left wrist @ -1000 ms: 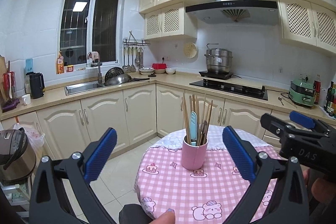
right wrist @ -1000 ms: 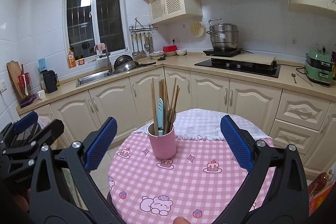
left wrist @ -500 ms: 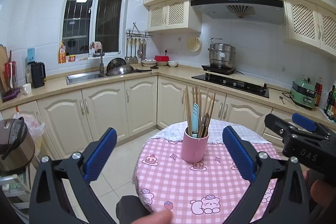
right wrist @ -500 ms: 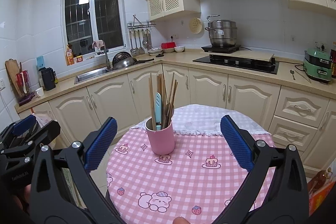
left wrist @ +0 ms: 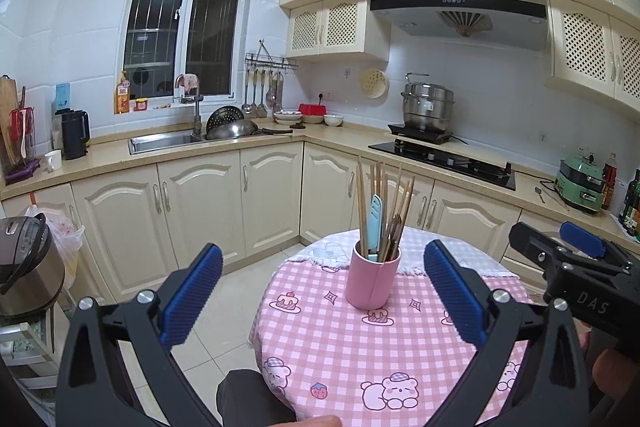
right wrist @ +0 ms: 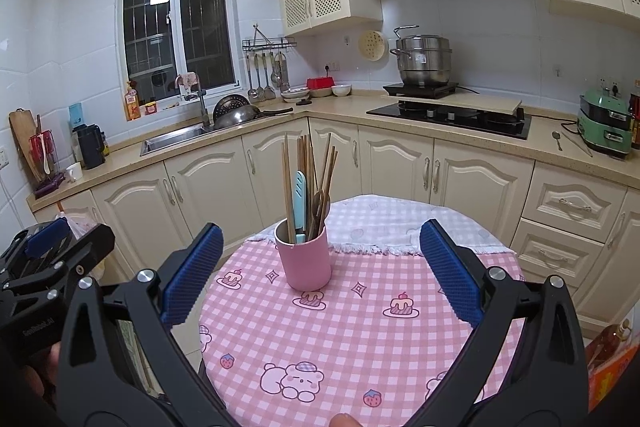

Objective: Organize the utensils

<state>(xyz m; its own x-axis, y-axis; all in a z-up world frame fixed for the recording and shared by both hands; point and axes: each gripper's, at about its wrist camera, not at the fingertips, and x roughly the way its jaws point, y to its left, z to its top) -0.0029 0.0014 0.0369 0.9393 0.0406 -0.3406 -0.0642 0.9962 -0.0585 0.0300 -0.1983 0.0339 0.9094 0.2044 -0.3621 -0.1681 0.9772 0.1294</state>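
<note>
With chopsticks [right wrist: 308, 171] and a blue utensil [right wrist: 299, 203] already upright in the pink cup [right wrist: 306, 259] mid-table, the left gripper [left wrist: 322, 291] and right gripper [right wrist: 320, 267] hovered wide and empty short of it, apparently leaving little to sort.

Both wrist views toward shared pink cup [left wrist: 372, 282]

Both grippers have drawn back and lifted a little from the table [left wrist: 340, 347], so more of the pink cloth shows ahead of the cup [right wrist: 305, 255] (the left gripper [left wrist: 322, 295] most). The right gripper [right wrist: 318, 275] now sees the cup nearer centre.
</note>
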